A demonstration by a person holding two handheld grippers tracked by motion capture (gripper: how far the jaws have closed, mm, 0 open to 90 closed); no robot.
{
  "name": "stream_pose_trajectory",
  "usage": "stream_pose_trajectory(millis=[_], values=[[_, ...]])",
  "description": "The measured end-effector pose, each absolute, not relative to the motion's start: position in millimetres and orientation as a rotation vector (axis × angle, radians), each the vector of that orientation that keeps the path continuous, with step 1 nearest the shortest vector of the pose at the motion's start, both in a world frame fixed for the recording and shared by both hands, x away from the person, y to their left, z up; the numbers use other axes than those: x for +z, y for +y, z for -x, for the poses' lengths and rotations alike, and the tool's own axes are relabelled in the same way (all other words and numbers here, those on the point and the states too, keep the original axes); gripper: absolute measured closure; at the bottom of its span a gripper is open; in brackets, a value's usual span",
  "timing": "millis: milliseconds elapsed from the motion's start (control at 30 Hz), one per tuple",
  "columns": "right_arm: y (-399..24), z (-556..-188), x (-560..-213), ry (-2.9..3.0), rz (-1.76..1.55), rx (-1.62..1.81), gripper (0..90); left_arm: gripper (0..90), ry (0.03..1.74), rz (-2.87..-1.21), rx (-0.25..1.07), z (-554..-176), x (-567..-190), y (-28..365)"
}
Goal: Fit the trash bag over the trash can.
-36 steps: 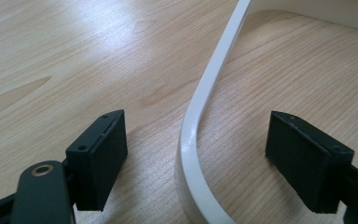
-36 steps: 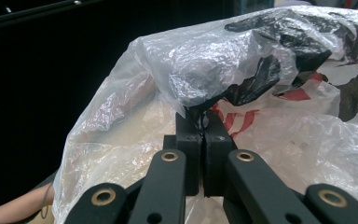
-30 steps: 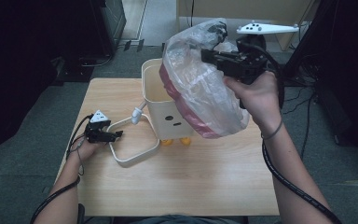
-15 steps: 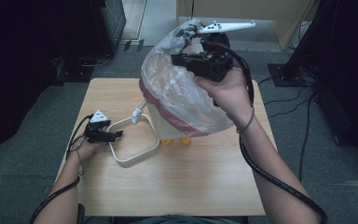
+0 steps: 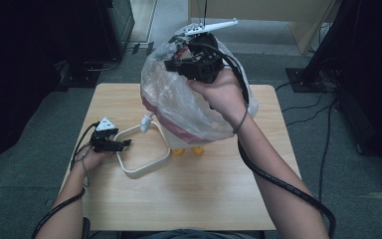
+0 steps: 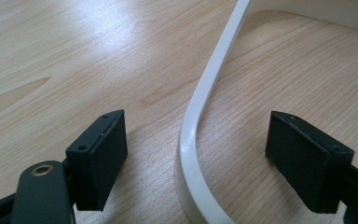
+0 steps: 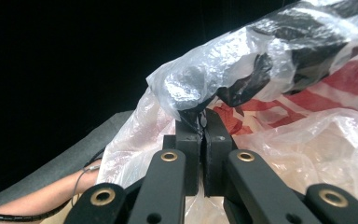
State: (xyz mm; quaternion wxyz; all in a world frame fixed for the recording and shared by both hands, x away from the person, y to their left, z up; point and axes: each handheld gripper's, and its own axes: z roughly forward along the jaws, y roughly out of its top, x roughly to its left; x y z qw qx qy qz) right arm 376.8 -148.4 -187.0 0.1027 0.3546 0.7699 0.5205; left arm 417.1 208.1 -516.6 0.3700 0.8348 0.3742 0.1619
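Grey carpet floor (image 5: 328,189), dark surroundings, pale wooden table (image 5: 204,199).

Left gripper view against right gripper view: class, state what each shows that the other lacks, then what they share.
The left gripper view has the wooden table and a curved white rim between the open left gripper. The right gripper view has the right gripper shut on a clear plastic bag with red print, plus a forearm. Both look along two black jaws.
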Motion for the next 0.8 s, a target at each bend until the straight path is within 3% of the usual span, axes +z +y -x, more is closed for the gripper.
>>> stream_pose_trajectory(millis=[800], values=[[-101, -416, -220, 2.403, -1.082, 1.368, 85.2, 20.9, 0.958, -2.14, 0.41, -418, -517, 208]])
